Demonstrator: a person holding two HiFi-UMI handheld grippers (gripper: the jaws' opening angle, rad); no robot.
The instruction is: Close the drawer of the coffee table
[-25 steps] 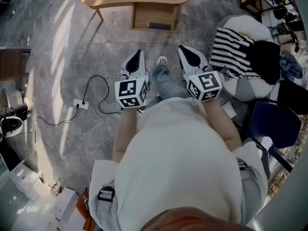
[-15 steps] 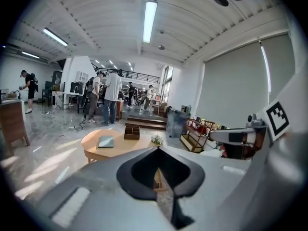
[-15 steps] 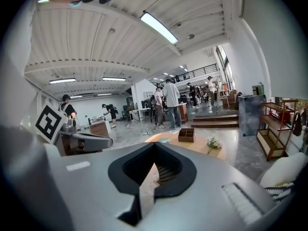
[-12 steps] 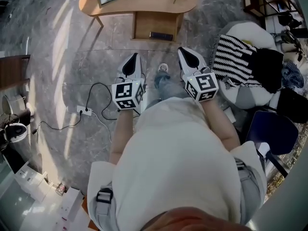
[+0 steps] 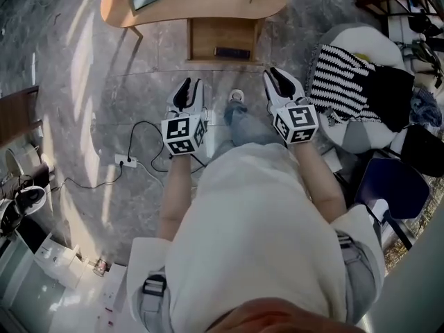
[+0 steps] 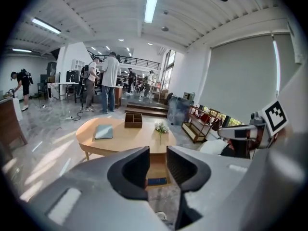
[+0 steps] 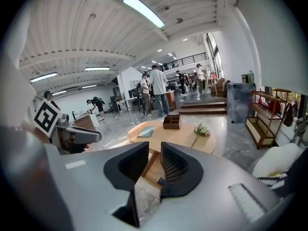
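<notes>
The drawer (image 5: pixel 223 39) stands pulled out of the near side of the low wooden worktop (image 5: pixel 201 2), towards the person, and a dark flat thing (image 5: pixel 232 52) lies at its front edge. On the worktop, a grey flat book (image 6: pixel 104 131) lies towards the left end. A small wooden tray (image 6: pixel 133 120) sits at the far edge, and a sprig of white flowers (image 6: pixel 160 128) lies right of the middle.

Both grippers hang over the stone floor (image 5: pixel 139 82) on the person's side of the worktop, near the drawer front and clear of it. The left gripper (image 5: pixel 191 87) is in line with the drawer's left corner, and the right gripper (image 5: pixel 279 77) is just beyond its right corner. Each one's jaws have just been opening and now stand a narrow gap apart with nothing between them. Through that gap each gripper view shows only the drawer and the floor.

A white power strip (image 5: pixel 126 161) with a black cable lies on the floor, well to the left of the drawer.
</notes>
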